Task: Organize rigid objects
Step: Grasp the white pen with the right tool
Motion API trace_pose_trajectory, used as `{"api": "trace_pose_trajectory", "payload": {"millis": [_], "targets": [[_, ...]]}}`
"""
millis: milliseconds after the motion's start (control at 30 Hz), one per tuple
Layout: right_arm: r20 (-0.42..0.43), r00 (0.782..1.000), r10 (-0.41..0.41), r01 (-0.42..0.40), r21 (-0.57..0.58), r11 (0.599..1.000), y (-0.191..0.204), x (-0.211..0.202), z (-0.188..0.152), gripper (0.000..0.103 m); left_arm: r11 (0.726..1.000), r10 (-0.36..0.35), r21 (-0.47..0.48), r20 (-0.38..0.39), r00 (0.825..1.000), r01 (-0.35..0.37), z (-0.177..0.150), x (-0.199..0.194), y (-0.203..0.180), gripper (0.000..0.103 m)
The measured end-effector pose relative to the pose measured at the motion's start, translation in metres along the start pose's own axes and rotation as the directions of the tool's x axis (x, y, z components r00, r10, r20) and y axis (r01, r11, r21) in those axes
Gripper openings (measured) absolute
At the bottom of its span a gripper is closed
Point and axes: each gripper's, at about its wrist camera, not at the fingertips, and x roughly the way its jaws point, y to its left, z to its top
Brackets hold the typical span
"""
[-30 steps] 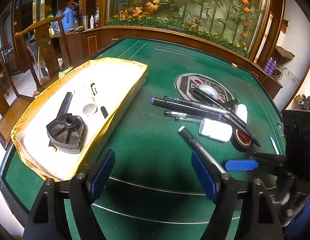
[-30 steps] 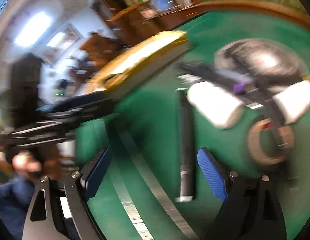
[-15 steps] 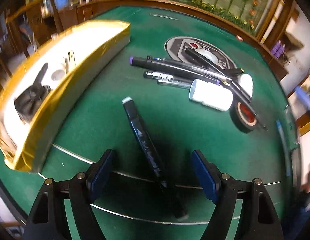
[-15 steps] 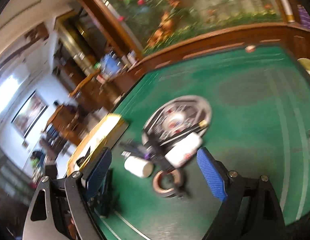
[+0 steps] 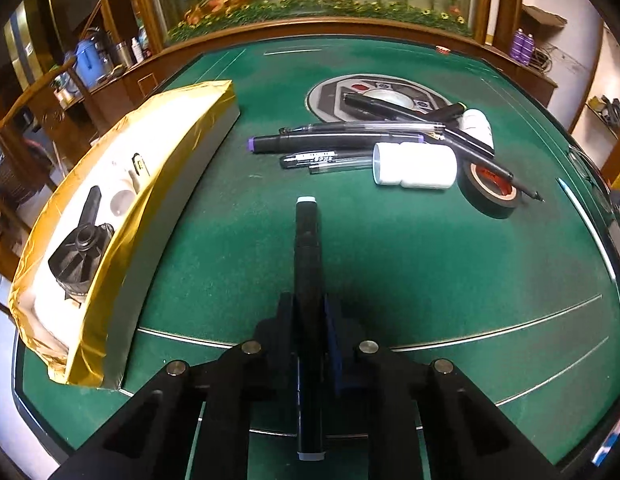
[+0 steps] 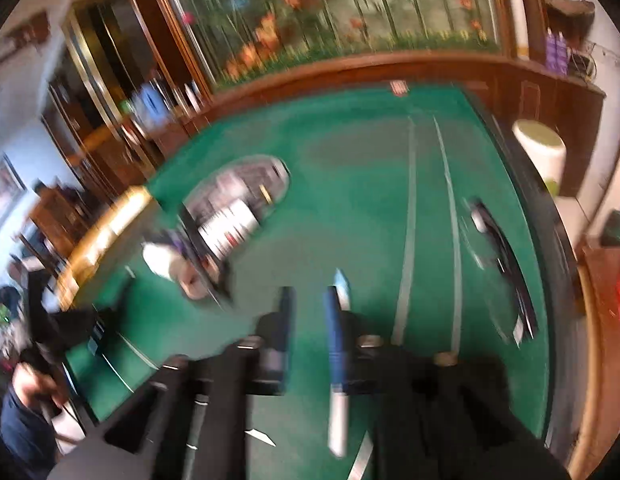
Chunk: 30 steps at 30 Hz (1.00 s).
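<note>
Right now the left gripper [image 5: 310, 312] is closing on a black marker [image 5: 307, 256] w/ pads at its sides, long axis straight out near-to-far. Box [image 5: 121, 264] is left, beside it; pile of pens [image 5: 334, 142] farther. Right gripper [image 6: 307, 308] narrow & closing, blurry pen [image 6: 338, 360] at its right pad; can't tell if gripped.

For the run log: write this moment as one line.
left gripper: closing on black marker | right gripper: closing, blurred, contents unclear | gold-edged box: at left
</note>
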Motion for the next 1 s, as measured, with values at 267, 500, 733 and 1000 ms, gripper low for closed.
{"api": "trace_pose_trajectory", "payload": {"millis": [267, 500, 733, 1000], "targets": [[-0.097, 0.995, -0.01, 0.007, -0.035, 0.999, 0.005, 0.021, -0.015, 0.018, 1.0, 0.0, 0.02, 0.007, 1.0, 0.0, 0.002, 0.001, -0.002, 0.016], [-0.138, 0.987, -0.085, 0.075, -0.076, 0.994, 0.009, 0.035, -0.016, 0.026, 1.0, -0.001, 0.031, 0.011, 1.0, 0.001, 0.002, 0.001, -0.002, 0.016], [-0.122, 0.992, -0.04, 0.032, -0.064, 0.997, 0.012, 0.035, -0.021, 0.007, 1.0, 0.015, 0.025, 0.044, 0.999, -0.017, -0.001, 0.001, -0.003, 0.014], [-0.008, 0.995, 0.103, -0.104, -0.043, 0.994, 0.044, 0.012, -0.013, 0.007, 0.999, 0.033, -0.033, 0.214, 0.976, -0.026, 0.005, -0.041, 0.007, 0.015]]}}
